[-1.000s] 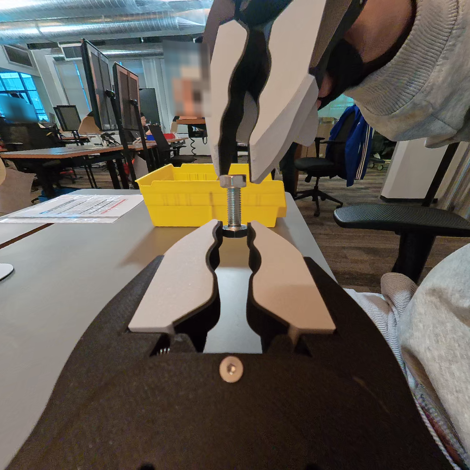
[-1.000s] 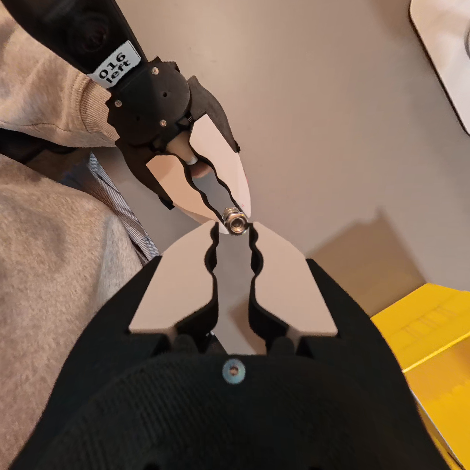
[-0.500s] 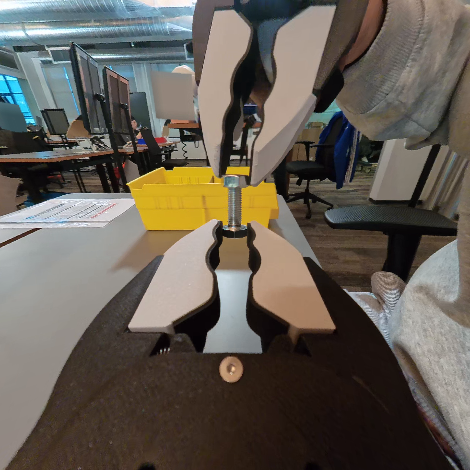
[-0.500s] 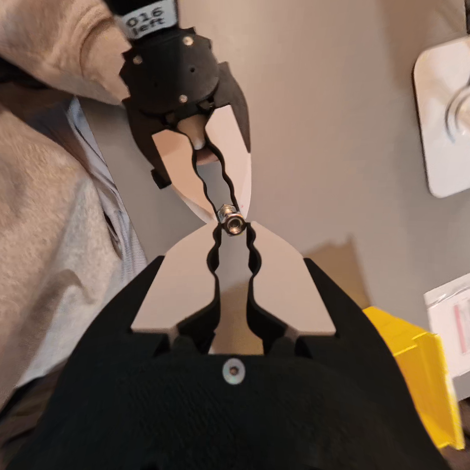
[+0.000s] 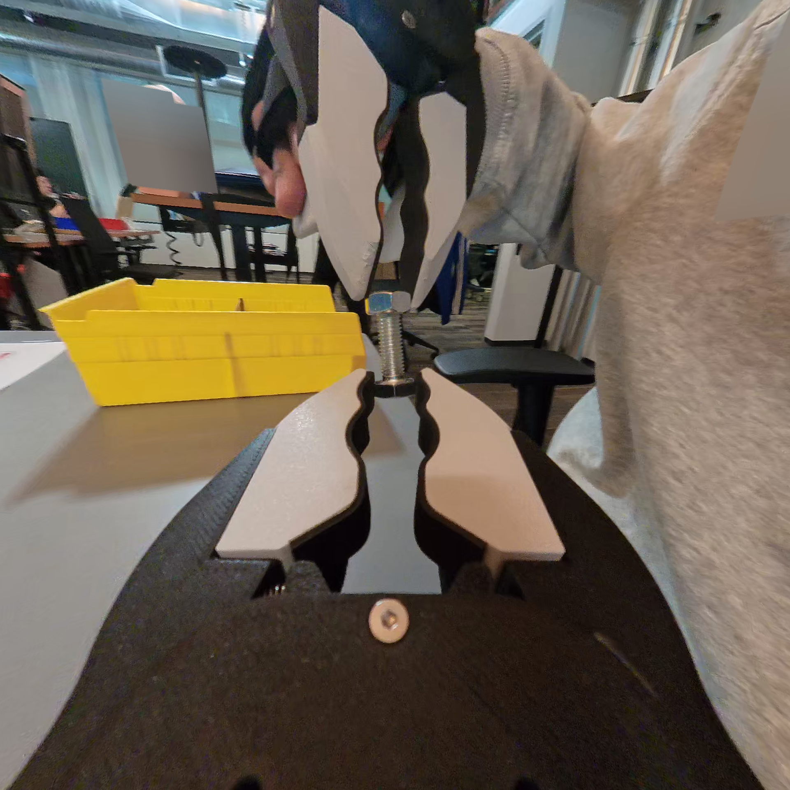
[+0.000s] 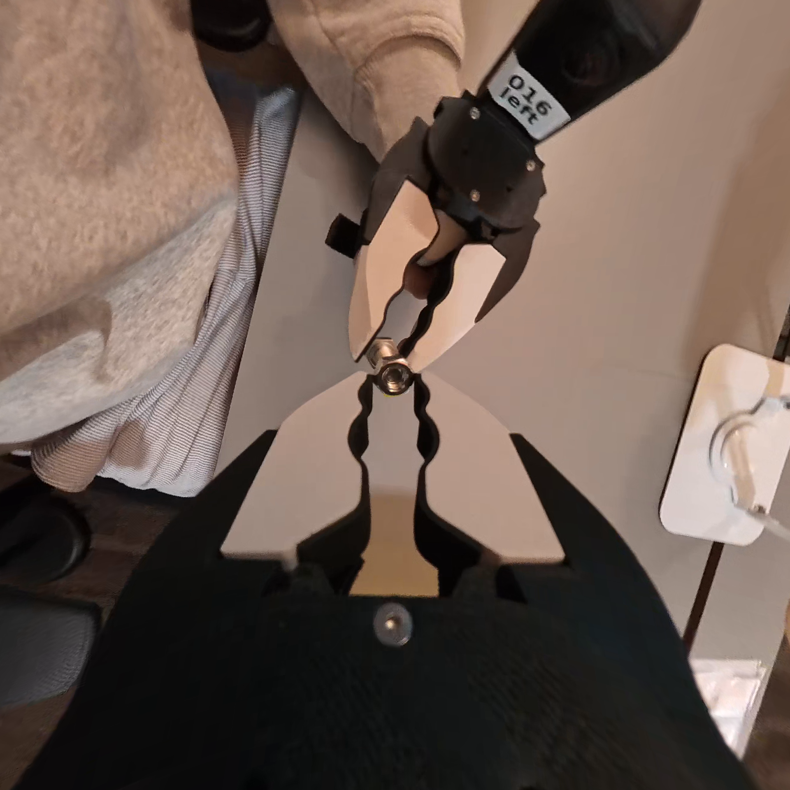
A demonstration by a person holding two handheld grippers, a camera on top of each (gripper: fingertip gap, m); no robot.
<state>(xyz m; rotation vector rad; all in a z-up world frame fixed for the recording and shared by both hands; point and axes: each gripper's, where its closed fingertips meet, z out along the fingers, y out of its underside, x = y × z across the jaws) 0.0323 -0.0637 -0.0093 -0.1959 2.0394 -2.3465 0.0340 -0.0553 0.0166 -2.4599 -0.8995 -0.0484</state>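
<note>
A silver hex bolt [image 5: 391, 342] stands upright over the table's near right part. My left gripper [image 5: 393, 380] lies level and is shut on a dark nut [image 5: 393, 388] at the bolt's lower end. My right gripper [image 5: 387, 295] comes down from above and is shut on the bolt's hex head. In the right wrist view, my right gripper [image 6: 393, 380] grips the bolt head [image 6: 395, 378] seen end-on. Just beyond it, the left gripper [image 6: 384, 351] pinches the nut [image 6: 377, 352].
A yellow divided bin [image 5: 205, 355] stands on the grey table [image 5: 107, 470] to the left of the bolt. A black chair armrest [image 5: 513, 365] is behind on the right. A person's beige sleeve [image 5: 684, 299] fills the right side. A white stand base [image 6: 726, 449] lies on the table. Only a small space, under 4 cm, lies between the two pairs of fingers.
My right gripper has turned about the bolt's axis with the head in its grip. The left gripper keeps the nut, and its view has swung right, so the bin now sits further left.
</note>
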